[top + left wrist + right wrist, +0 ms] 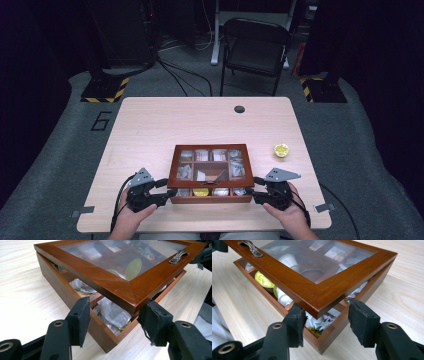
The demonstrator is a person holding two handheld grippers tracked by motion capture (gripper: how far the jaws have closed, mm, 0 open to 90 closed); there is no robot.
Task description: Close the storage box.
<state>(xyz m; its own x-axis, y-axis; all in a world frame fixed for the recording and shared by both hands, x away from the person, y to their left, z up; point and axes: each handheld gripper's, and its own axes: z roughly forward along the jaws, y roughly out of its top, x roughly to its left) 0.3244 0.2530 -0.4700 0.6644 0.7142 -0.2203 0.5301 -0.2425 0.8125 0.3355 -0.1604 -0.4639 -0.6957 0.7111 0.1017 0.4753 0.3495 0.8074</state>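
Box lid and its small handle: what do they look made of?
The lid frame looks like reddish-brown wood with a glossy varnish: grain lines and soft highlights show. Its window seems to be clear glass or plastic, since the packets beneath show through; which one, I cannot tell. The handle looks like silvery metal, with a bright sheen.

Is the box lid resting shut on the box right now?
Apart. The left gripper view shows the lid raised off the box, with tea bags visible through the gap.

Light wooden table: wooden box near front edge, yellow cup right.
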